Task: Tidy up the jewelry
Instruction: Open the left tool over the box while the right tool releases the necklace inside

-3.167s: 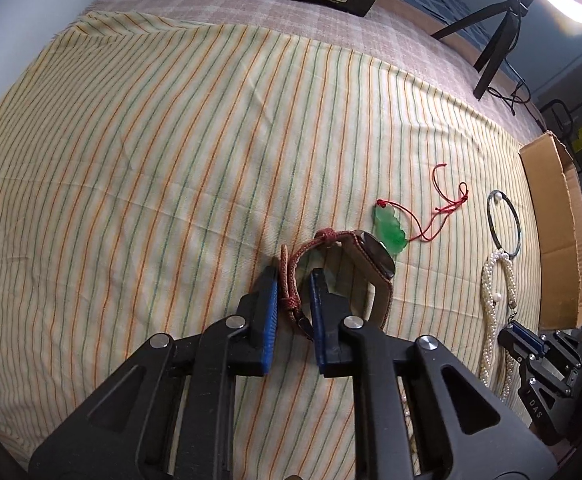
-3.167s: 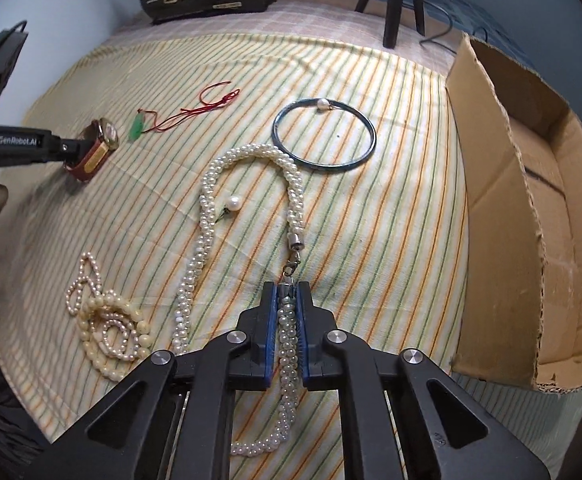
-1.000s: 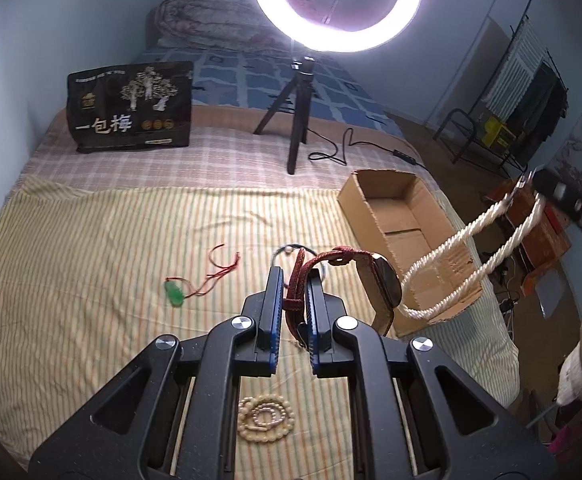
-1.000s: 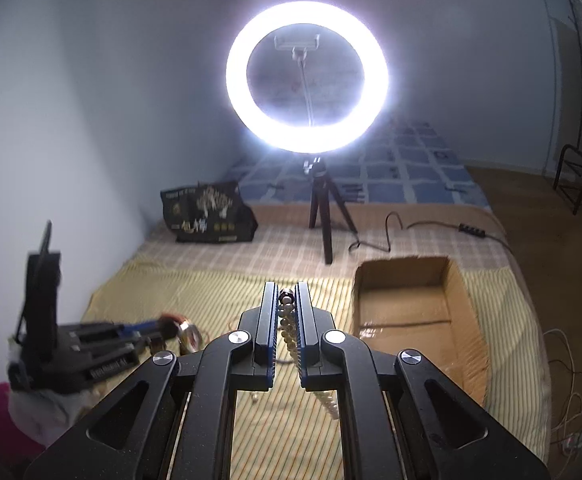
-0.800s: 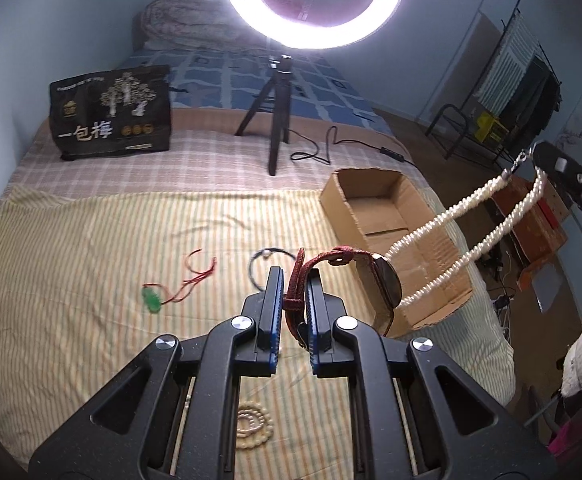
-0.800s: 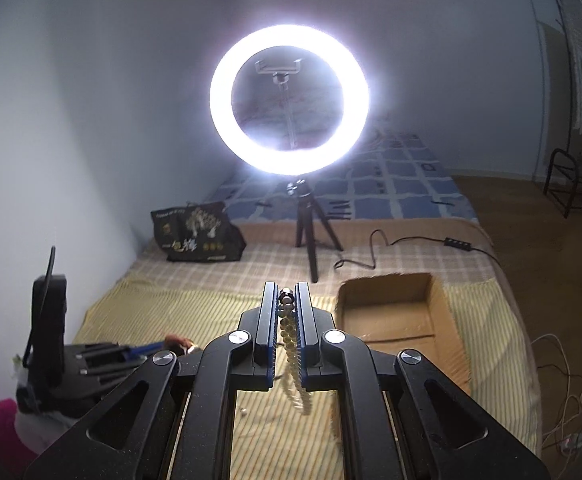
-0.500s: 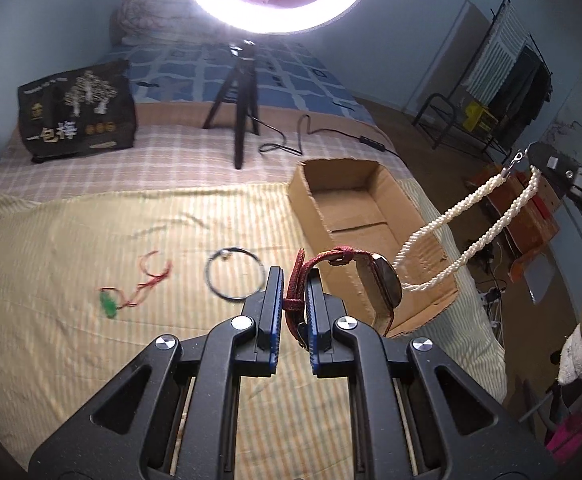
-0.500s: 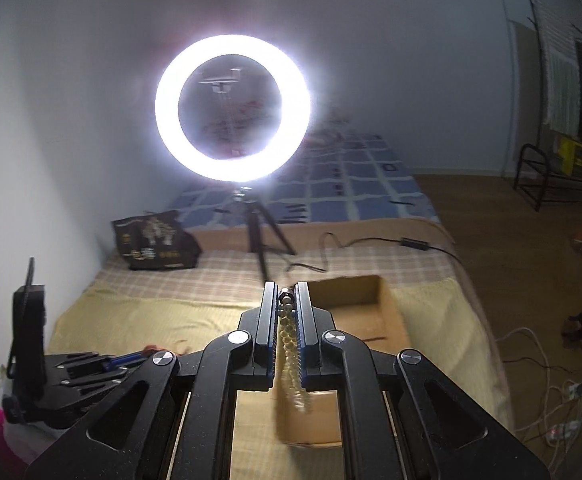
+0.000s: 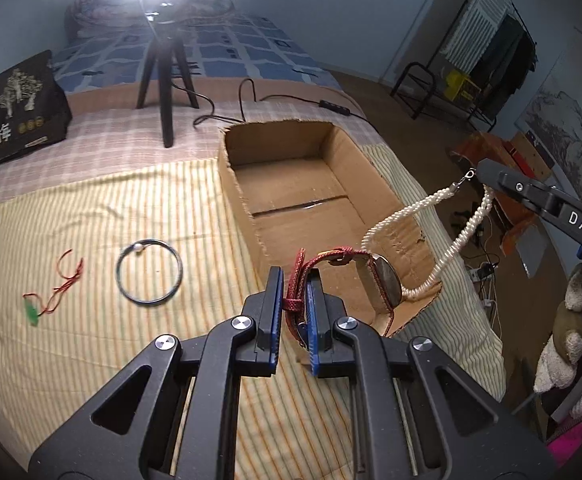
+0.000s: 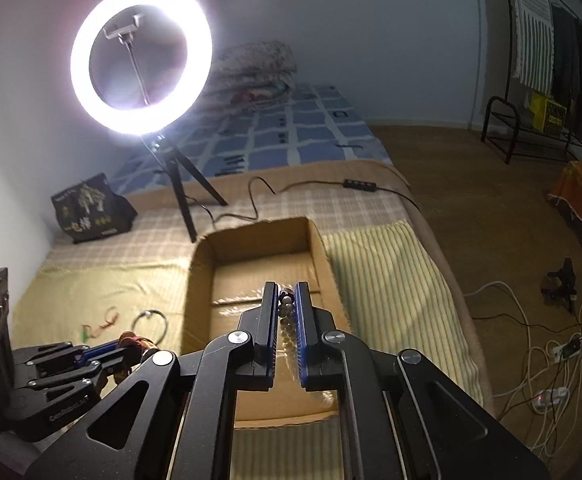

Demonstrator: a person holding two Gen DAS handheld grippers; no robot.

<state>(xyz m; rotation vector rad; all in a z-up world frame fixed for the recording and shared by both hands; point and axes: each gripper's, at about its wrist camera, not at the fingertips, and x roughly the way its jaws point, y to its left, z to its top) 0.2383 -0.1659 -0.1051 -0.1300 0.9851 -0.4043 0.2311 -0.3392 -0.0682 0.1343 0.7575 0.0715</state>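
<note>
left claw (image 9: pixel 294 280): i've got it pinching the watch (image 9: pixel 375 280) strap, near box (image 9: pixel 311 196) corner
right claw (image 10: pixel 287 296): clamped on my pearl necklace (image 9: pixel 423 240), hanging over box
bangle (image 9: pixel 149 271): on bed

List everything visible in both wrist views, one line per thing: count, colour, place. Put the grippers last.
Cardboard box: one, brown, open, on the bed's right side.
Watch: one, red woven strap, held above the box's near end.
Pearl necklace: one, white, hanging in a loop over the box.
Bangle: one, dark with a pearl, on the striped cloth.
Jade pendant: one, green on red cord, left of the bangle.
Striped cloth: one, yellow, over the bed.
Ring light: one, white, on a black tripod.
Black bag: one, at the far left.
Left gripper: black, blue fingers, shut on the watch strap.
Right gripper: black, shut on the necklace.
</note>
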